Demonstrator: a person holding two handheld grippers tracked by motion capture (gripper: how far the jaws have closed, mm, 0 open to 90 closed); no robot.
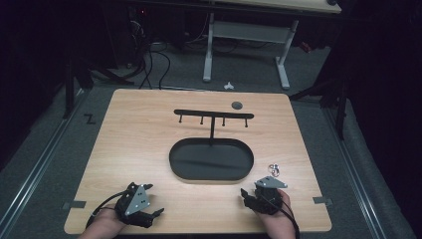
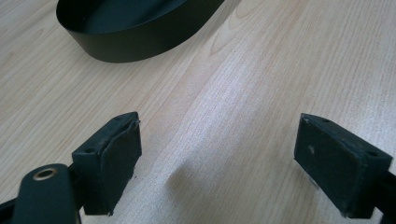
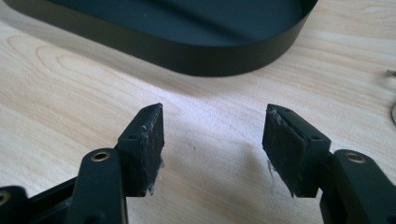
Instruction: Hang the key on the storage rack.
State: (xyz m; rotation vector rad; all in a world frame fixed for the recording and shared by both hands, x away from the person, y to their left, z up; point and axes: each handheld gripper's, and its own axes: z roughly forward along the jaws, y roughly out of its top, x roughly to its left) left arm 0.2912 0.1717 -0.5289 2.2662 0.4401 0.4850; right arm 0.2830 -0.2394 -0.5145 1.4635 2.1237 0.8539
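A black oval tray [image 1: 181, 167] lies mid-table with a thin T-shaped rack [image 1: 213, 115] of several hooks standing at its far rim. A small shiny metal ring piece [image 1: 273, 170] lies to the tray's right. My left gripper [image 1: 154, 200] rests near the front edge at the left, open, with bare wood between its pads [image 2: 116, 154]. My right gripper [image 1: 253, 189] sits at the front right, just below the ring piece, open and empty. The left gripper [image 2: 219, 135] and the right gripper [image 3: 215, 123] both face the tray wall [image 3: 196, 58].
A dark round disc [image 1: 237, 105] lies on the far part of the wooden table [image 1: 139, 134]. The ring piece's edge [image 3: 393, 112] shows at the right of the right gripper view. Beyond the table stand a white-legged desk [image 1: 249, 35] and floor cables.
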